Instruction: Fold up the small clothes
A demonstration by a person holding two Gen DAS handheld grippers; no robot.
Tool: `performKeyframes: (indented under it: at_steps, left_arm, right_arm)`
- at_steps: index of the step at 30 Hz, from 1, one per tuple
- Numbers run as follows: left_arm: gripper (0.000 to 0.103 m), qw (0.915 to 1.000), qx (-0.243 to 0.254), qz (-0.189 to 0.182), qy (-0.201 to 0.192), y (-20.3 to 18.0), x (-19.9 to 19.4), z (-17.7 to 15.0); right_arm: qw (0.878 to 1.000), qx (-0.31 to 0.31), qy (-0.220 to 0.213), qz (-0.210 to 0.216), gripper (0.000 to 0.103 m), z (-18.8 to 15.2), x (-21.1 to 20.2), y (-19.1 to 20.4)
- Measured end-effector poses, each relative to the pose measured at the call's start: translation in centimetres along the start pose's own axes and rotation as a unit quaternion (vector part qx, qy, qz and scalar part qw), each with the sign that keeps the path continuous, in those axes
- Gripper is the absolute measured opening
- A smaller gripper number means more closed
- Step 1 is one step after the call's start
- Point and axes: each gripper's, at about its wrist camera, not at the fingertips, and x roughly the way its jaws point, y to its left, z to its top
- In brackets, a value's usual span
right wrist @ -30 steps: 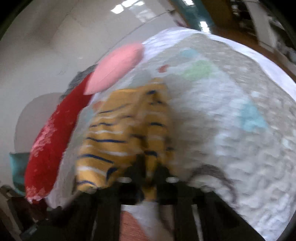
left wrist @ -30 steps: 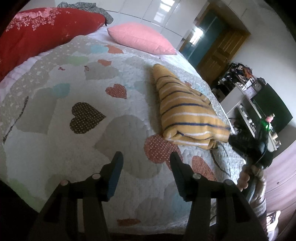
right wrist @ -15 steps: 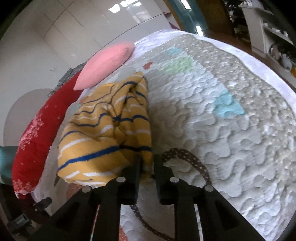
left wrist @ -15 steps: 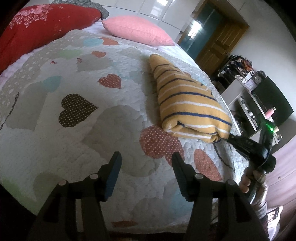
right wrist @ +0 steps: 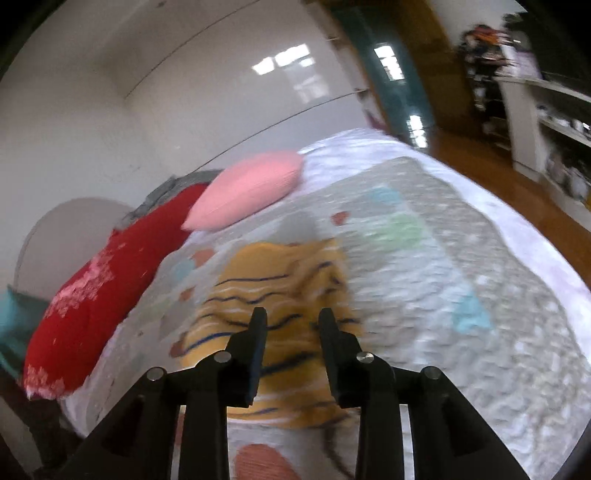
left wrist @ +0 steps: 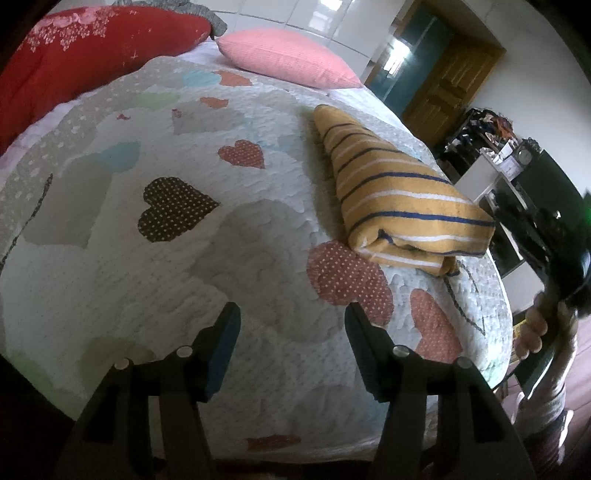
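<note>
A folded yellow garment with navy and white stripes lies on the heart-patterned quilt, toward the bed's right side. My left gripper is open and empty, low over the quilt's near edge, well left of the garment. My right gripper is open and empty, raised above the garment's near end; that view is blurred. The right gripper's body also shows in the left wrist view, off the bed's right edge.
A red cushion and a pink pillow lie at the head of the bed. A grey garment lies behind the cushion. White shelves, clutter and a wooden door stand to the right.
My right gripper has opened, let go of the garment's near end and lifted back off it. The garment now rests folded on the quilt. My left gripper has stayed open, shifting slightly.
</note>
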Motion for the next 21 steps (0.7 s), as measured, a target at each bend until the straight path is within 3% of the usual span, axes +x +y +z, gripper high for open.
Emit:
performKeyframes:
  at_steps: [4,9,21]
  left_arm:
    - [0.06,0.9997,0.016,0.014,-0.009,-0.1,-0.3,-0.2]
    - [0.061,0.9994,0.024,0.021,-0.013,0.2,-0.5,-0.3]
    - [0.064,0.9992,0.025,0.028,-0.013,0.6,-0.6,-0.7]
  right_arm:
    - [0.999,-0.031,0.036,0.017,0.036,-0.7,3.2,2.3]
    - [0.994,-0.004,0.107,-0.016,0.038,-2.8,7.5,-0.2]
    - [0.994,0.01,0.113,-0.005,0.038,-3.5,6.4,-1.3]
